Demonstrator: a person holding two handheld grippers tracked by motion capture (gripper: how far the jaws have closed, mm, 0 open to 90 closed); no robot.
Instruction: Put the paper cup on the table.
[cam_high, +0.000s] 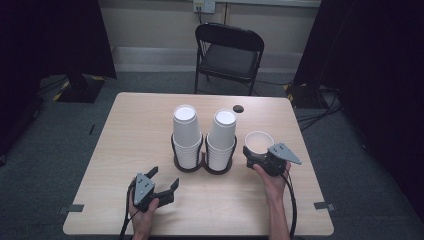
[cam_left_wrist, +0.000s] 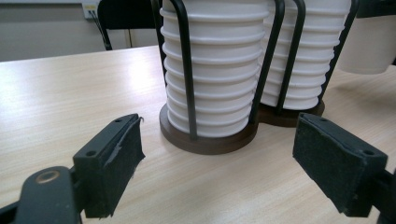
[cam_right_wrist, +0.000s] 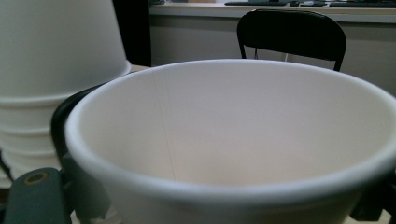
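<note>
The right gripper (cam_high: 256, 154) is pinching a single white paper cup (cam_high: 259, 142), mouth up, and holding it just to the right of the right-hand cup stack (cam_high: 221, 140); in the right gripper view the cup's open rim (cam_right_wrist: 224, 135) is sitting close against the camera, with the stacked cups rising at the left edge. The left gripper (cam_high: 164, 181) is hovering low over the table (cam_high: 130, 130) near its front edge, jaws spread wide with nothing between them, and its padded fingers (cam_left_wrist: 122, 154) are pointing toward the left-hand cup stack (cam_high: 186, 136). Both stacks are standing upside down in a dark twin wire holder (cam_left_wrist: 208, 140). A black folding chair (cam_high: 227, 52) is standing beyond the table. No brand, label or lettering is showing legibly on the cups, holder or grippers
</note>
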